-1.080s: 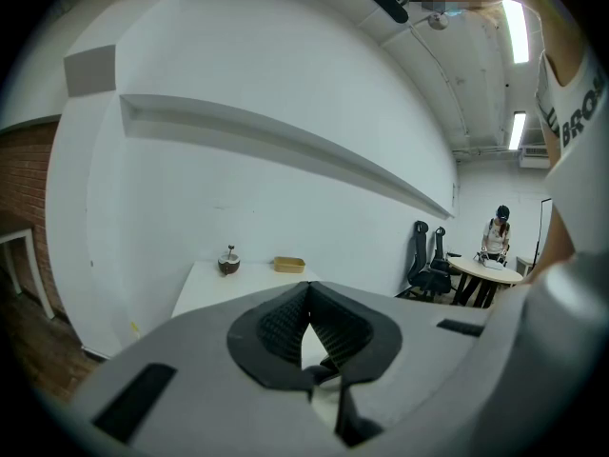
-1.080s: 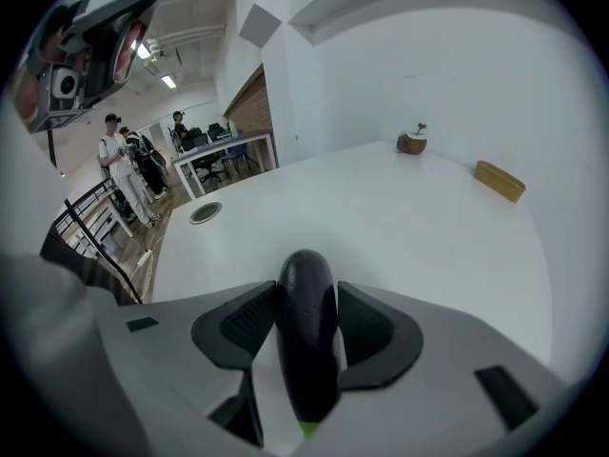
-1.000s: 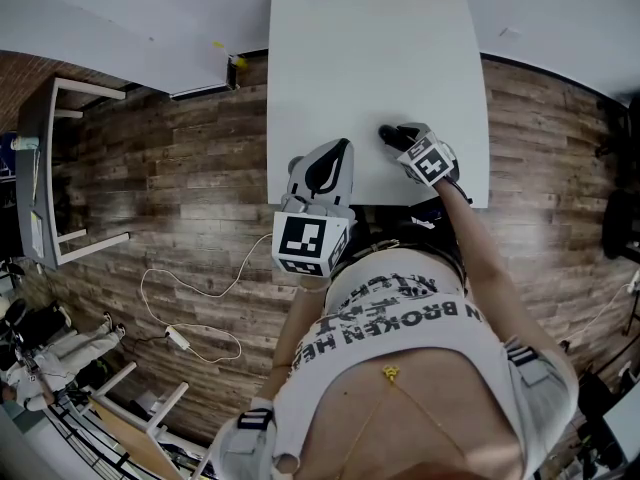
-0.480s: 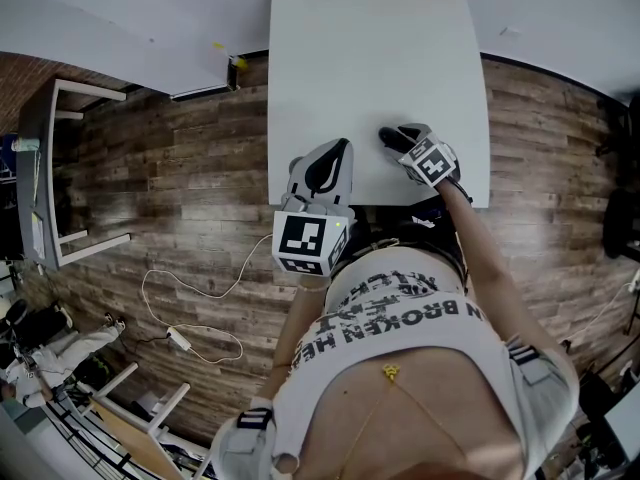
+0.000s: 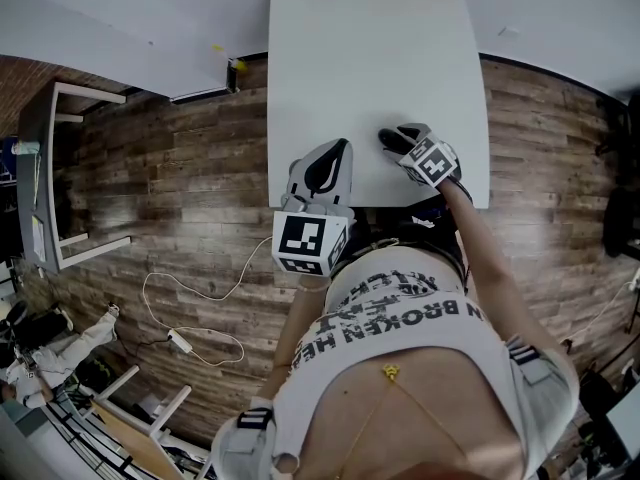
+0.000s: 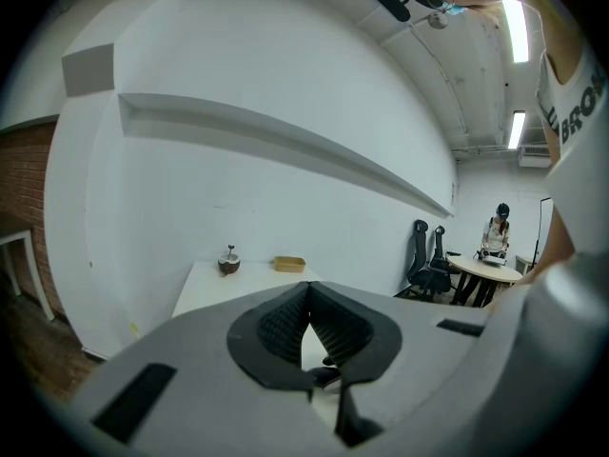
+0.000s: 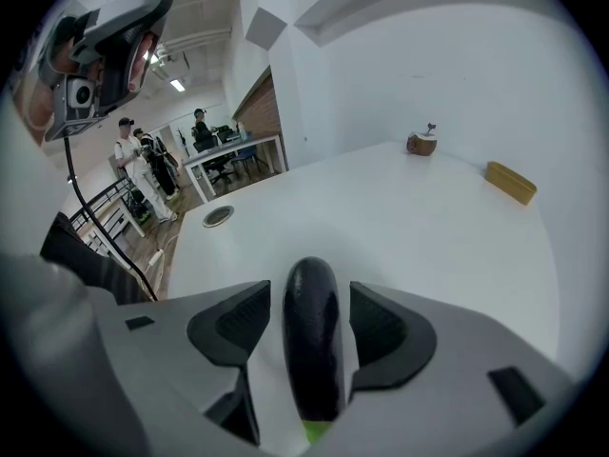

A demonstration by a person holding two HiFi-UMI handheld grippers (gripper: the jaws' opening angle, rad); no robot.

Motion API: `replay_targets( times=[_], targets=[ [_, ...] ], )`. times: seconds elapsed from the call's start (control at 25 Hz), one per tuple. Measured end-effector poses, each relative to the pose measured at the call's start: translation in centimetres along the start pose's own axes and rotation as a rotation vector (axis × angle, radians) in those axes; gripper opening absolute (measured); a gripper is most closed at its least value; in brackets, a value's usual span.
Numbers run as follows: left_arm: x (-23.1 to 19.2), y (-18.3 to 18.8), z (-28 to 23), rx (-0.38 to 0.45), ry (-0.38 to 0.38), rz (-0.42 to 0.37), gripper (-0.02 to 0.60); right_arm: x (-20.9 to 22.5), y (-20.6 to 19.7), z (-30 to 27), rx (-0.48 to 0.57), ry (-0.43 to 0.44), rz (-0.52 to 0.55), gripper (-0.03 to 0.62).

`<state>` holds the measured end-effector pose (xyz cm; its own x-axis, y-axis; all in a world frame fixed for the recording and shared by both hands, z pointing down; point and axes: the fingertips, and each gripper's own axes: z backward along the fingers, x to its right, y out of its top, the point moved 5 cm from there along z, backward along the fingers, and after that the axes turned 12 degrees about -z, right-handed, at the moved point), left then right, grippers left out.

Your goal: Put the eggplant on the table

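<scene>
A dark purple eggplant (image 7: pixel 312 336) lies on the white table (image 7: pixel 428 227), near its front edge, with its green stem end toward the camera. My right gripper (image 7: pixel 312 298) straddles it. Its jaws have just been opening, and a gap shows between each pad and the eggplant. In the head view the eggplant (image 5: pixel 386 136) shows as a dark shape in front of the right gripper (image 5: pixel 400 140). My left gripper (image 5: pixel 341 148) hangs over the table's near edge, left of the right one. In its own view the left gripper (image 6: pixel 306 293) has its pads together and holds nothing.
At the table's far end stand a brown coconut-like object (image 7: pixel 422 143) and a yellow tray (image 7: pixel 511 182). A round cable hole (image 7: pixel 218 216) sits in the tabletop at the left. A white cable (image 5: pixel 190 318) lies on the wooden floor. Office chairs (image 6: pixel 428 260) and people stand further off.
</scene>
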<state>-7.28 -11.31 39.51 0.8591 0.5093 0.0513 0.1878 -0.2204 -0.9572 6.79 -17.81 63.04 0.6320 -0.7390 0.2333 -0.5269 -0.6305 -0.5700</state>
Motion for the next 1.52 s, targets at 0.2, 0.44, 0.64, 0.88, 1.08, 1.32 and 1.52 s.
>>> replay_targets(
  times=[0.2,0.44,0.64,0.88,1.08,1.32,1.52],
  targets=[
    [-0.2,-0.1,0.0,0.0,0.002,0.0,0.006,0.0,-0.1,0.0,-0.003,0.002,0.003,0.238],
    [-0.3,0.0,-0.1,-0.001,0.001,0.0,0.006,0.0,0.1,0.1,-0.004,0.002,0.006,0.239],
    [-0.3,0.1,-0.2,-0.002,-0.001,0.0,0.006,-0.1,0.3,0.1,-0.004,0.006,0.009,0.239],
    [-0.1,0.1,-0.3,-0.003,0.0,-0.003,0.006,-0.1,0.9,0.7,0.026,-0.001,0.027,0.238],
    [-0.2,0.4,-0.8,0.001,-0.005,-0.005,0.006,-0.1,2.4,1.6,0.05,-0.002,0.056,0.238],
    [-0.3,0.2,-1.1,-0.004,-0.013,-0.007,0.006,-0.6,3.8,2.8,0.076,-0.02,0.135,0.121],
    [-0.3,0.4,-1.7,-0.007,-0.024,-0.01,0.006,-0.6,4.8,4.3,0.106,-0.028,0.16,0.035]
  ],
)
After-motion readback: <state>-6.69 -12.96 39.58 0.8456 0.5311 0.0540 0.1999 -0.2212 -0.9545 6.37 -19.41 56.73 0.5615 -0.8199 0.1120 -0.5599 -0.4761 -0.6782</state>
